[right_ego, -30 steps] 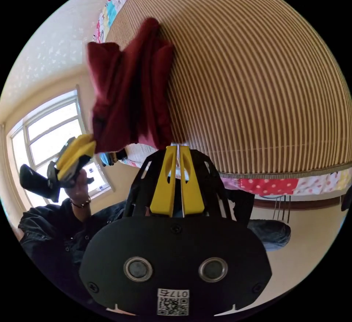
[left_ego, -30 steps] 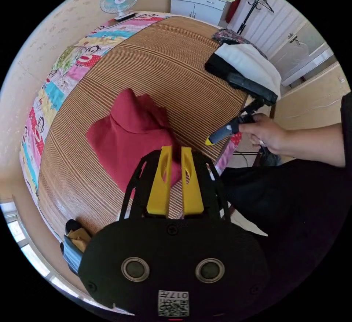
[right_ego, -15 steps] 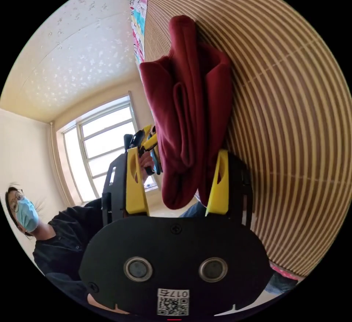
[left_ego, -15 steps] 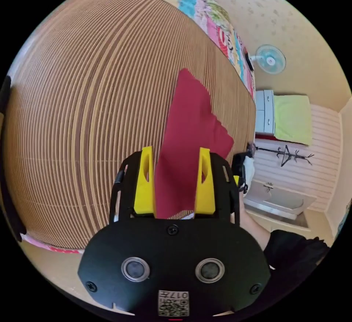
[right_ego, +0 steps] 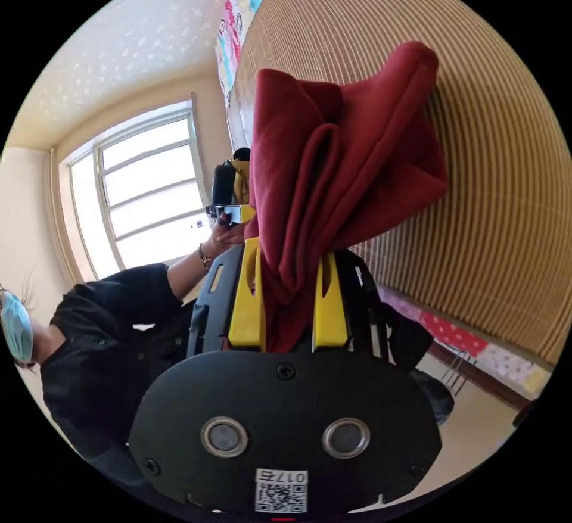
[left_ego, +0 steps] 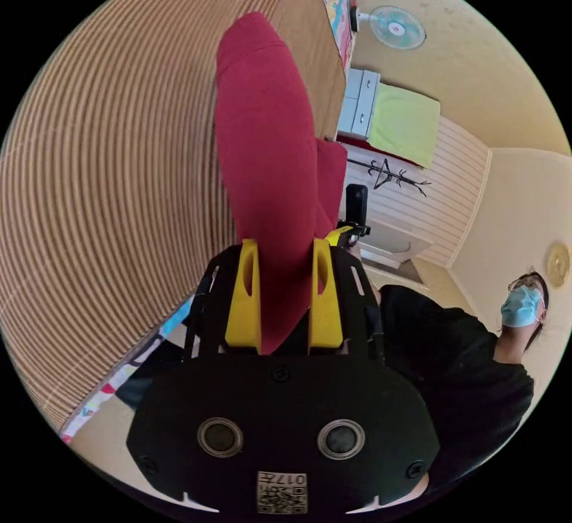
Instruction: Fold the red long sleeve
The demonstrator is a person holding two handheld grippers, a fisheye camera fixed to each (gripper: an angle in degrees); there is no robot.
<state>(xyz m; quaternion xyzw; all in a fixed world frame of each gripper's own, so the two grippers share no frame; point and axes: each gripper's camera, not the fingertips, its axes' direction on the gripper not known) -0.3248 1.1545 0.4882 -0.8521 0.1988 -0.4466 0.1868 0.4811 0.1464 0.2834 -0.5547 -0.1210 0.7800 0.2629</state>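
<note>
Both the left claw (left_ego: 280,302) and right claw (right_ego: 288,299) are clamped on the bunched red long-sleeve garment (left_ego: 268,153) at frame centre; it needs spreading on the striped bamboo bed mat (left_ego: 107,177).

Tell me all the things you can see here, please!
Red long sleeve: one, red, bunched between both grippers' jaws over the mat.
Striped mat: one, tan, on the bed.
Cartoon sheet: one, many colours, under the mat's edge.
Fan: one, pale blue, on the wall.
Cabinet: one, white, by the wall.
Window: one, bright, behind the person.
Person: one, in black.
Left gripper: yellow jaws, clamping the cloth.
Right gripper: yellow jaws, clamping the cloth.
</note>
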